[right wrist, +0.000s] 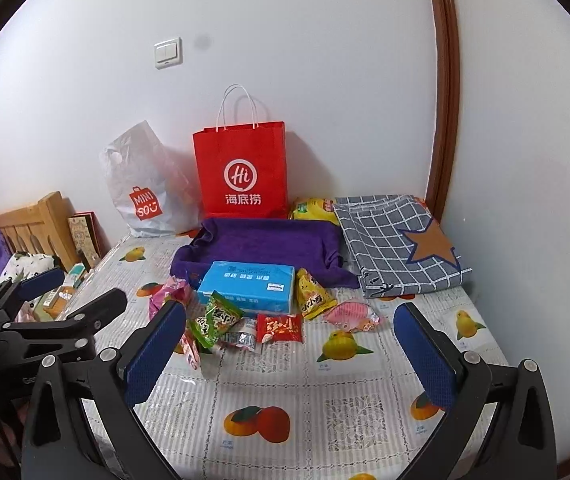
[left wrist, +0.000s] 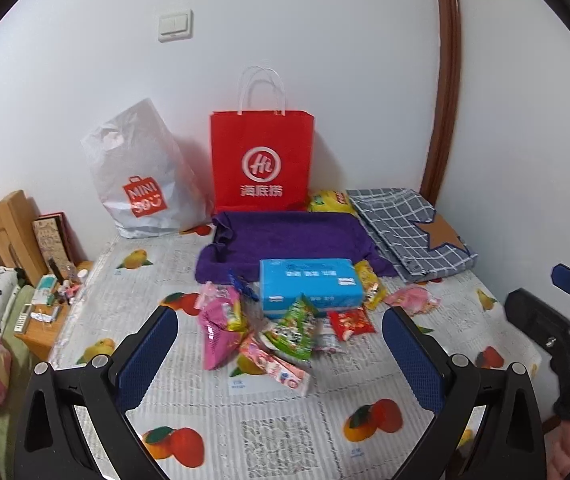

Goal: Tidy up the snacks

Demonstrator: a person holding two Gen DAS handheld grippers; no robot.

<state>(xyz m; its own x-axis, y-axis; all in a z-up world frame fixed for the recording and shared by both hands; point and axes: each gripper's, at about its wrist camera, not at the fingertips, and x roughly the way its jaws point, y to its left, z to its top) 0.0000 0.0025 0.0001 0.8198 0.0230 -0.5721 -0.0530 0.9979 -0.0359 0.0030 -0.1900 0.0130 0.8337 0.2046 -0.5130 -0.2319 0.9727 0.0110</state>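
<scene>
Hovering over the table (right wrist: 285,392), the left gripper (left wrist: 281,340) and right gripper (right wrist: 289,336) hold their fingers apart, empty; the snacks (right wrist: 245,320) lie heaped before the blue box (right wrist: 249,286).

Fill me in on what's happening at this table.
A person holds a gripper in each hand; the left gripper and right gripper are both open, empty and hovering short of a pile of snack packets beside a blue tissue box. Behind sit a purple cloth tray and a red paper bag. Nothing is picked up yet.
</scene>
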